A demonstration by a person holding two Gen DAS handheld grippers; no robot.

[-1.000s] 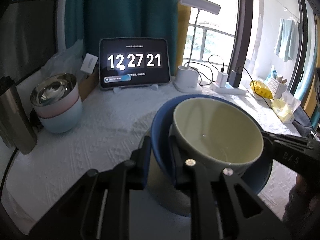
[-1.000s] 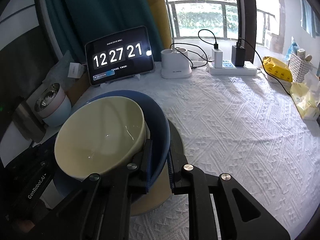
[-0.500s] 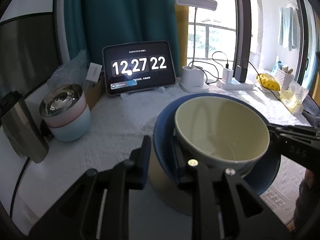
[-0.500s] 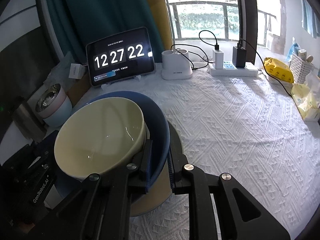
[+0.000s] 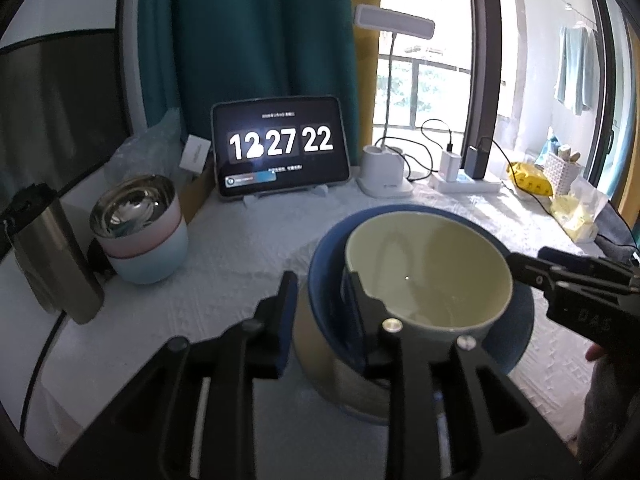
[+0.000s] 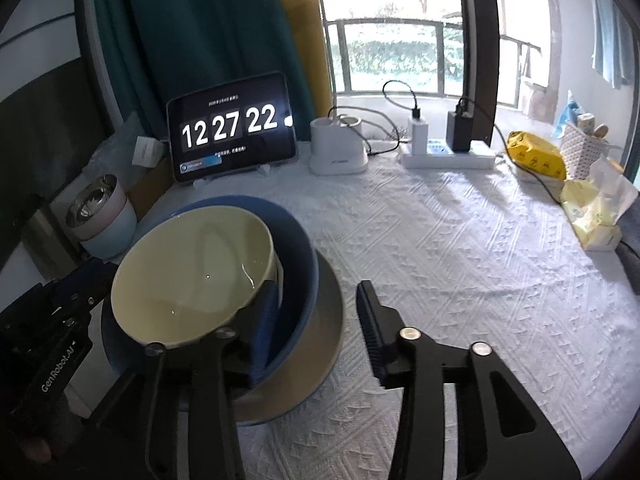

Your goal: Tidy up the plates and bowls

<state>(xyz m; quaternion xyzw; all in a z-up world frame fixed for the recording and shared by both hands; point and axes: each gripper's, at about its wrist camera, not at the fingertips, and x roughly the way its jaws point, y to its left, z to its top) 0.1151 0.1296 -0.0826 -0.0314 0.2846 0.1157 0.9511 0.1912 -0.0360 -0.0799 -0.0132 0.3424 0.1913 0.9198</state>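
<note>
A cream bowl (image 5: 428, 276) sits inside a blue bowl (image 5: 324, 280), and both rest on a grey-beige plate (image 6: 320, 336) on the white cloth. My left gripper (image 5: 320, 316) is open, its fingers straddling the blue bowl's near rim without pinching it. My right gripper (image 6: 320, 320) is open wide: its left finger (image 6: 264, 320) reaches inside the blue bowl, its right finger (image 6: 372, 320) stands clear over the cloth. The cream bowl (image 6: 192, 276) and blue bowl (image 6: 300, 252) also show in the right wrist view.
Stacked pink and pale-blue steel-lined bowls (image 5: 140, 228) stand at the left beside a steel flask (image 5: 52, 256). A tablet clock (image 5: 280, 144), lamp base (image 5: 384, 172), power strip (image 6: 448, 156) and yellow packets (image 6: 536, 156) line the back and right.
Both grippers have opened and let go of the blue bowl's rim, the right one widely. The bowl stack now rests on the plate. The clock advanced from 21 to 22.
</note>
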